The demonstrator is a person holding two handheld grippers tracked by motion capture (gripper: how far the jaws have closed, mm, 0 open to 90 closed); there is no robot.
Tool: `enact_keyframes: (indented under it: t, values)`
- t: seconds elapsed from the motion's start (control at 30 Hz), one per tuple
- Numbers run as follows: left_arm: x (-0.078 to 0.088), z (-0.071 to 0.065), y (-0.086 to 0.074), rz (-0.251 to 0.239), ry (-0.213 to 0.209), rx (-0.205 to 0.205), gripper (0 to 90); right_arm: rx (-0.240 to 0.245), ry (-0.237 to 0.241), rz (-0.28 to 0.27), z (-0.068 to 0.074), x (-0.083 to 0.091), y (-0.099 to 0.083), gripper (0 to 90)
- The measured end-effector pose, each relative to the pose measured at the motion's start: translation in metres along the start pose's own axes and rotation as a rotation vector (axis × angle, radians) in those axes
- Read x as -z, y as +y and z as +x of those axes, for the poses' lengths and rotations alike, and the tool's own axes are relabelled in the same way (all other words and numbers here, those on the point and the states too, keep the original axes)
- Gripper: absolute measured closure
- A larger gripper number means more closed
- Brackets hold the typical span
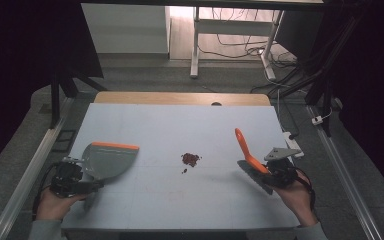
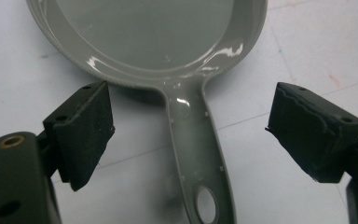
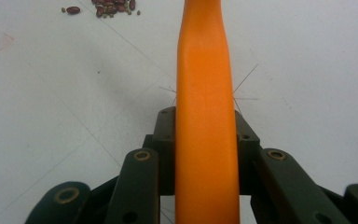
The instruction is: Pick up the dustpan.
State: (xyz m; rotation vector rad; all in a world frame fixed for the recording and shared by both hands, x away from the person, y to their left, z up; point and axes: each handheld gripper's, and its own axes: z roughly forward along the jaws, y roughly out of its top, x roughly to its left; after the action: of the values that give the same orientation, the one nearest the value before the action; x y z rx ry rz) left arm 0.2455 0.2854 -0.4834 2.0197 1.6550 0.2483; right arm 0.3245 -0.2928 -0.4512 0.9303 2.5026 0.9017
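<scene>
dustpan handle [image 2: 196, 154] between open jaws | brush [image 3: 207, 121] clamped | beans [image 1: 190, 159] mid-table

Centre of frame: small bean pile [image 1: 190, 159], bare table [image 1: 180, 120] all around it. Dustpan [image 1: 107, 159] blocks lower left, brush [image 1: 247, 152] blocks lower right. Upper half of tabletop open; wide clear lane between dustpan and brush.

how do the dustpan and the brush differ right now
The dustpan is grey with an orange front lip, wide and scoop-shaped; the brush has a slim orange handle above dark bristles. The dustpan's handle lies between the open jaws of the left gripper, ungripped; the right gripper is shut on the brush handle. Both sit either side of the spilled beans.
</scene>
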Motion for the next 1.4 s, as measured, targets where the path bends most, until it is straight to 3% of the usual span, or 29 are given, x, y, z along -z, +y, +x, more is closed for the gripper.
enact_keyframes:
  t: [0.3,0.4,0.87,1.17,1.4]
  values:
    - [-0.020,0.002,-0.002,0.060,-0.016,0.021,16.3,0.007,0.005,0.012,0.002,-0.004,0.000,70.8]
    - [-0.024,0.003,-0.002,0.078,-0.040,0.025,18.1,0.005,0.005,0.012,0.001,-0.004,0.000,70.8]
    - [-0.043,0.003,-0.002,0.087,-0.048,0.054,27.8,0.011,0.000,0.013,0.002,-0.005,0.001,70.8]
    - [-0.046,0.006,-0.001,0.058,-0.041,0.086,41.7,0.015,-0.013,0.017,0.001,-0.005,0.000,70.8]
    - [-0.047,0.006,-0.001,0.048,-0.039,0.084,51.5,0.018,-0.020,0.016,0.001,-0.004,0.001,70.8]
